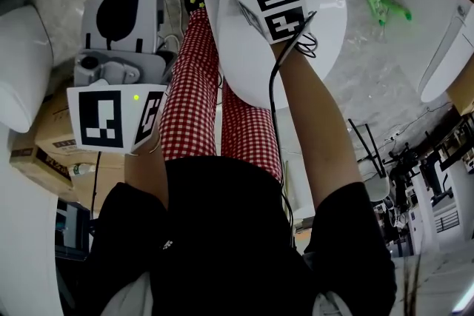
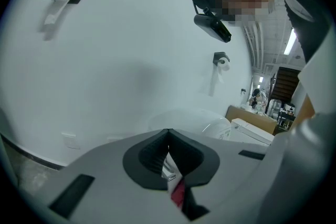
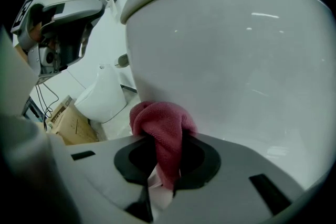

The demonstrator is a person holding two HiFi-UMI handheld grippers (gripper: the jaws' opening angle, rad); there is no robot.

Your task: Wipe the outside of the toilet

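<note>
Your right gripper [image 3: 167, 140] is clamped on a red cloth [image 3: 157, 115]. The bunched end of the cloth bulges out past the jaw tips and lies against the outside of the toilet [image 3: 247, 60], low on the left of its curved white side. The wad covers the spot where cloth meets porcelain, so you cannot see how much of it touches. The cloth's other end runs down between the pads and out of sight.

In the head view the top edge cuts off the toilet. Your right forearm [image 1: 311, 122] and the gripper's marker cube [image 1: 274, 5] cover part of its near side, and only a small piece of the cloth shows beyond the cube.

Your left gripper [image 2: 168, 136] is off to the left, well apart from the toilet. Its jaws meet at the tips with nothing between them, and it faces a plain white wall [image 2: 121, 60]. A sliver of red and white shows through the slit below the tips, too small to identify.

A second toilet [image 3: 102, 97] and a cardboard box [image 3: 71, 124] stand further left, both partly hidden by the gripper's body.
</note>
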